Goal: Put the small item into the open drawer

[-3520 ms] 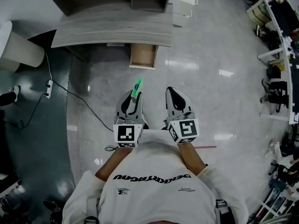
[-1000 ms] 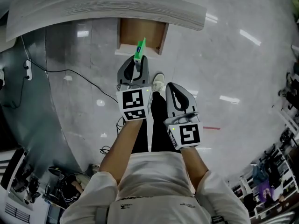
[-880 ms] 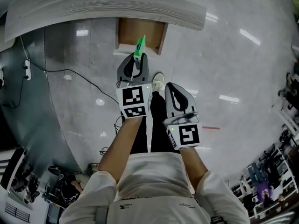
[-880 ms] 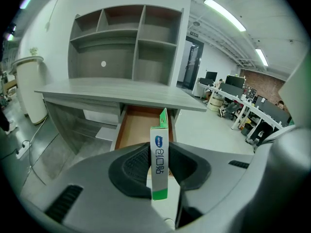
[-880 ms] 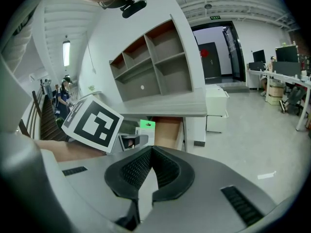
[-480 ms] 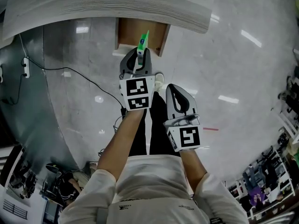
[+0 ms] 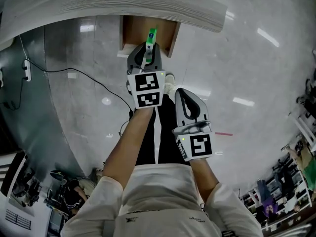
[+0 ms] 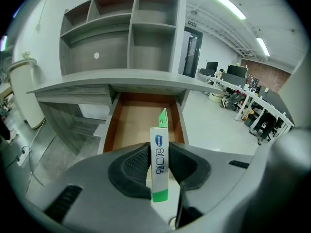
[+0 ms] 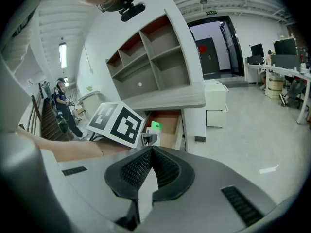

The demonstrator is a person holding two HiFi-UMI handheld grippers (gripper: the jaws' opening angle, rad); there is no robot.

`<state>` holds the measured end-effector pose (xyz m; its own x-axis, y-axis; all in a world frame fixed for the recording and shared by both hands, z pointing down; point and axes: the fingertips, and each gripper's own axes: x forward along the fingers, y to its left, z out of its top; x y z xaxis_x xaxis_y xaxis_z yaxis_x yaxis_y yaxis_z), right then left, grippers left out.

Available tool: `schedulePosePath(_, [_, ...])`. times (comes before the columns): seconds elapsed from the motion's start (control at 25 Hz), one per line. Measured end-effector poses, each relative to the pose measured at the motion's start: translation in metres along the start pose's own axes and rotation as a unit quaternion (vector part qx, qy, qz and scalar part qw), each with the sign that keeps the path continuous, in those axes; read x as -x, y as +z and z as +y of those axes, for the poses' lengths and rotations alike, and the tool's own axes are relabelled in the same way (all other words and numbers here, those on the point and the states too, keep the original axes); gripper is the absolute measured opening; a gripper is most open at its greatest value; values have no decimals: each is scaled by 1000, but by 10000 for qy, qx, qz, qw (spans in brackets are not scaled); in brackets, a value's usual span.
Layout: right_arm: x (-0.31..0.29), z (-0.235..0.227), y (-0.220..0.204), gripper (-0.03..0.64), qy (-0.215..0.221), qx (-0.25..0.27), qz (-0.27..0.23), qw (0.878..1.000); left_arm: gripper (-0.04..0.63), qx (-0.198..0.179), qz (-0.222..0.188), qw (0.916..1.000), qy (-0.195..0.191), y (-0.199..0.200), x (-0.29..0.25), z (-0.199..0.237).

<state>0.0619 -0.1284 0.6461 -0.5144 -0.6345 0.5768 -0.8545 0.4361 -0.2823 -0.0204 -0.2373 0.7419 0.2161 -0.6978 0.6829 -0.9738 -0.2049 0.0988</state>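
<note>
Grips the small green-and-white box [image 8: 159, 166] upright in the left gripper [image 7: 146, 57], jaws closed on its flat sides, with its tip reaching over the front edge of the open drawer [image 8: 141, 120], whose wooden bottom looks bare. Hangs the right gripper [image 9: 151, 149] back near the body, jaws pressed together on nothing. Looks like pickup and approach done; left to do: lower the box into the drawer, part the jaws and let it go.
</note>
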Motion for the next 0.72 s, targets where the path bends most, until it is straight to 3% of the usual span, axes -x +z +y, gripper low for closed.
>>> schedulePosePath(0.72, [-3, 2, -7, 29, 57, -197, 64, 9998, 100, 59, 260, 9996, -79, -6, -29, 0])
